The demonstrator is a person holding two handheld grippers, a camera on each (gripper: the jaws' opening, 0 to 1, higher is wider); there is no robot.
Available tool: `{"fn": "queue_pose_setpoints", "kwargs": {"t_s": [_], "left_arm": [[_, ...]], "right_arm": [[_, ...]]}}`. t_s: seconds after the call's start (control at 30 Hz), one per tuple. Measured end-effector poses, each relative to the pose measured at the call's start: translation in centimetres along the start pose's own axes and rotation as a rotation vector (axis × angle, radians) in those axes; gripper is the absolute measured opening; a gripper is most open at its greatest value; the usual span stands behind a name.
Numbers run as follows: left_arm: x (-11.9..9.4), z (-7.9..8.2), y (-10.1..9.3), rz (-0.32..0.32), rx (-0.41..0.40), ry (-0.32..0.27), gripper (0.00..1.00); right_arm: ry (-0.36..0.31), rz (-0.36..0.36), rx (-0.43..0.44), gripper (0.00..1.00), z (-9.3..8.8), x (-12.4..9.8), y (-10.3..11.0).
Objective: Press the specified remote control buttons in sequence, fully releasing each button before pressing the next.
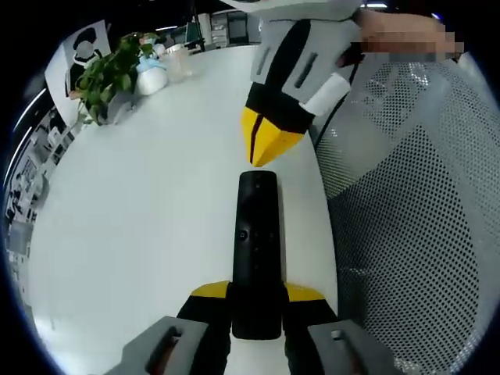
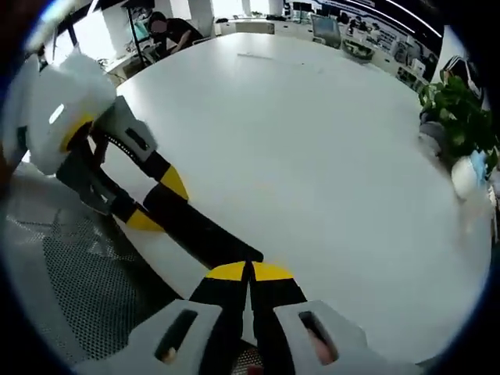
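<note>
The left tongs point(image 1: 256, 301), yellow-tipped and black, clamp the near end of a slim black remote point(image 1: 257, 242) lying flat near the right edge of the smooth white desk point(image 1: 148, 226). The right tongs point(image 1: 266, 152) are pressed together into a wedge, tip at the remote's far end. Right of the desk stands a grey mesh chair point(image 1: 406, 234); a leafy plant point(image 1: 109, 74) sits far left.

The remote point(image 2: 199, 230) has its button face turned away, far end behind the right gripper point(image 2: 250, 272).
</note>
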State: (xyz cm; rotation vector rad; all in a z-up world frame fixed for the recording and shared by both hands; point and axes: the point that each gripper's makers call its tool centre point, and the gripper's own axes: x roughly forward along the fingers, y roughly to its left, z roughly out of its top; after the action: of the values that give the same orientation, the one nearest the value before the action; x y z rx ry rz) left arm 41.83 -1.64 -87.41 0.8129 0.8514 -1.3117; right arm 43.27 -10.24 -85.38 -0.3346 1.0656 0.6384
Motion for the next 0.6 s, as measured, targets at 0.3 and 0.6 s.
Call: {"fn": "queue_pose_setpoints", "kwargs": {"t_s": [0.3,0.6], "left_arm": [[-0.01,-0.04,-0.34,-0.014,-0.004,-0.005,0.24],[0.02,-0.08,-0.32,-0.013,-0.021,-0.02,0.24]], "right_arm": [[0.03,0.026,-0.003,0.0,-0.51,0.51,0.47],[0.049,0.035,-0.004,0.0,-0.86,0.9,0.54]]}}
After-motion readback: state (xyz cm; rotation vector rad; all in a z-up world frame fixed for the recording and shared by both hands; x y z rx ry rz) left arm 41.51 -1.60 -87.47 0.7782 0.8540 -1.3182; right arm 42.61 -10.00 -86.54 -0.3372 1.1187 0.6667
